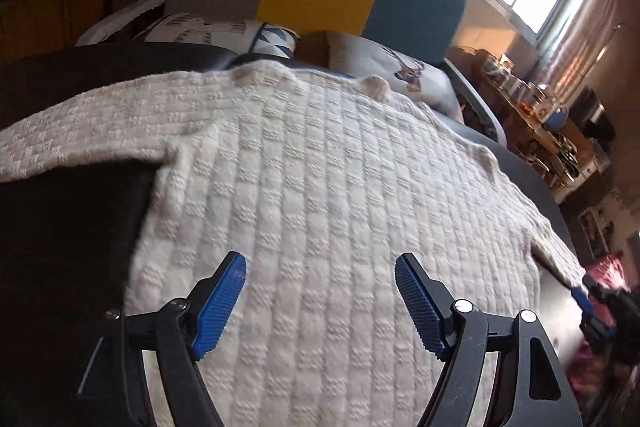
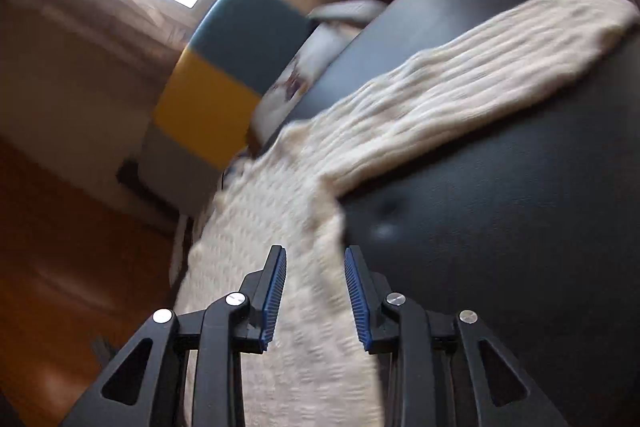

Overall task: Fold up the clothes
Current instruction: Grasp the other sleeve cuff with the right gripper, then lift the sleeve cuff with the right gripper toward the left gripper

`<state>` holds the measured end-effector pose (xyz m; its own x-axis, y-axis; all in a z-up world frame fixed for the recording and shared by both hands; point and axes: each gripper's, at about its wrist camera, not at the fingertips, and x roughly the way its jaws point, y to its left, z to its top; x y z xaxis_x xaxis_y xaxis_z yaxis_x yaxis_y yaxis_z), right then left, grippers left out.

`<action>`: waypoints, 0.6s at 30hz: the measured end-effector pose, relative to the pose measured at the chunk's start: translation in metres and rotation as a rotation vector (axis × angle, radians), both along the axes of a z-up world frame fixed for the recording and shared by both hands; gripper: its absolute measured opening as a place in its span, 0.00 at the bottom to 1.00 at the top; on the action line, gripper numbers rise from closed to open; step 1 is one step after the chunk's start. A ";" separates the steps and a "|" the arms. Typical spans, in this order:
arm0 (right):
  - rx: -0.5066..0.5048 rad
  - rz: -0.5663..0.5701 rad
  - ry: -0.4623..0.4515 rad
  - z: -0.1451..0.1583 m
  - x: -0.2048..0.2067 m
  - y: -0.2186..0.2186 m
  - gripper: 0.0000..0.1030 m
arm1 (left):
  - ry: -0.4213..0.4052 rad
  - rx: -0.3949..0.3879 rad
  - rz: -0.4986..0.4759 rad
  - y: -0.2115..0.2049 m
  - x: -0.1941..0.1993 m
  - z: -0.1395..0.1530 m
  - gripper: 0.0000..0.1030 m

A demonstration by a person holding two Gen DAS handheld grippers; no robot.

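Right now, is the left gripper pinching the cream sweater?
No. The left gripper is spread wide open above the cream sweater, with nothing caught between its blue pads.

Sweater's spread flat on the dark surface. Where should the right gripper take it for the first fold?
Take the sweater at its side edge just below the armpit, where the sleeve branches off. The right gripper is open and already straddles that edge; come in low from the dark surface side, since the knit lies flat.

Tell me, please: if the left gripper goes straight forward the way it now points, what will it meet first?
Most likely the cream knit sweater. The left gripper is open and the sweater's body fills the space between and beyond its fingers, spread on the dark surface. How far above the fabric it hovers is unclear.
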<state>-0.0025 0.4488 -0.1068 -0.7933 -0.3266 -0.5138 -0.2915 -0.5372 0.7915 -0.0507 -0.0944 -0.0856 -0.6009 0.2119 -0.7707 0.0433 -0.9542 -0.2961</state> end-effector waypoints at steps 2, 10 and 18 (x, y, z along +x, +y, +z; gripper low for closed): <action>-0.061 -0.170 0.004 -0.002 0.021 0.061 0.33 | -0.033 0.000 -0.039 0.015 0.003 -0.005 0.76; -0.204 -0.509 -0.043 -0.031 0.031 0.192 0.34 | -0.116 -0.041 -0.068 0.048 -0.009 -0.014 0.76; -0.218 -0.561 -0.076 -0.051 -0.002 0.212 0.31 | -0.138 -0.076 -0.103 0.069 -0.023 -0.019 0.76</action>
<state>-0.0042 0.6608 -0.1575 -0.8387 0.0264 -0.5440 -0.5432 -0.1130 0.8320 -0.0734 -0.0255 -0.1044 -0.4668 0.2043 -0.8604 -0.0202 -0.9752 -0.2206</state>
